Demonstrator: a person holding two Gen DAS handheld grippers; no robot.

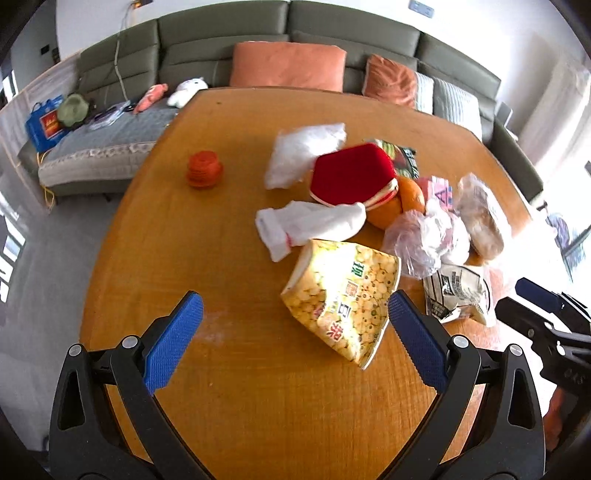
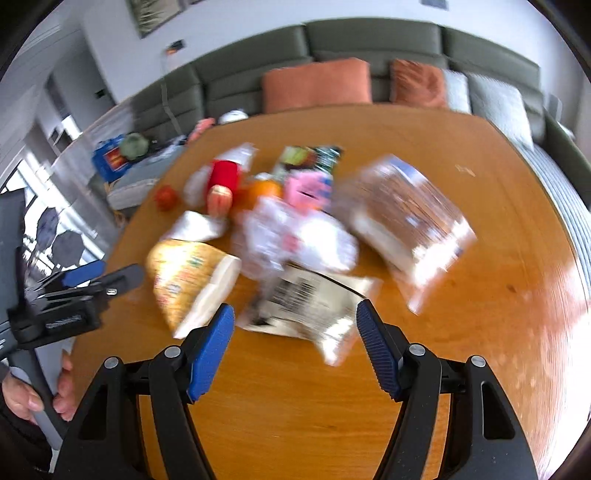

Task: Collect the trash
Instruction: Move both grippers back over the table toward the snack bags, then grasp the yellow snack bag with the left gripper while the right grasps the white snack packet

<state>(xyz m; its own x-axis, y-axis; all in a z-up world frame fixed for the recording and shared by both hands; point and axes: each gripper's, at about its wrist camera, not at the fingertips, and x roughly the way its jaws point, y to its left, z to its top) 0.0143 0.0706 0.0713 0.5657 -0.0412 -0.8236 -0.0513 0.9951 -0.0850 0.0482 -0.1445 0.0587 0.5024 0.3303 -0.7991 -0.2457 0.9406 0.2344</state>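
- We see the trash heaped on the round orange-brown wooden table (image 1: 229,406), most of it toward the right side in the left wrist view.
- Nearest us lies a crushed yellow paper snack tub with a corn pattern (image 1: 341,295), tipped on its side, its open mouth toward the heap.
- Just beside it lies a flat white printed foil wrapper (image 2: 310,306), and behind that a crumpled clear plastic bag (image 1: 424,236).
- A clear bag with a loaf of brown bread inside (image 1: 480,218) lies at the right edge of the heap.
- A white crumpled plastic bag (image 1: 310,221) touches a red pouch with white trim (image 1: 351,171), with an orange fruit (image 1: 412,194) just beside it and a pink carton (image 2: 306,188) behind.
- A small stack of red-orange discs (image 1: 204,169) sits well apart on the left.
- We hold the left gripper (image 1: 295,321) above the table with its blue pads (image 1: 173,343) wide apart, nothing between them; the snack tub is near its right pad.
- We hold the right gripper (image 2: 295,332) with its pads apart and empty, the foil wrapper just ahead.
- A grey-green sofa (image 1: 221,33) with orange cushions (image 1: 288,66) stands behind the table.
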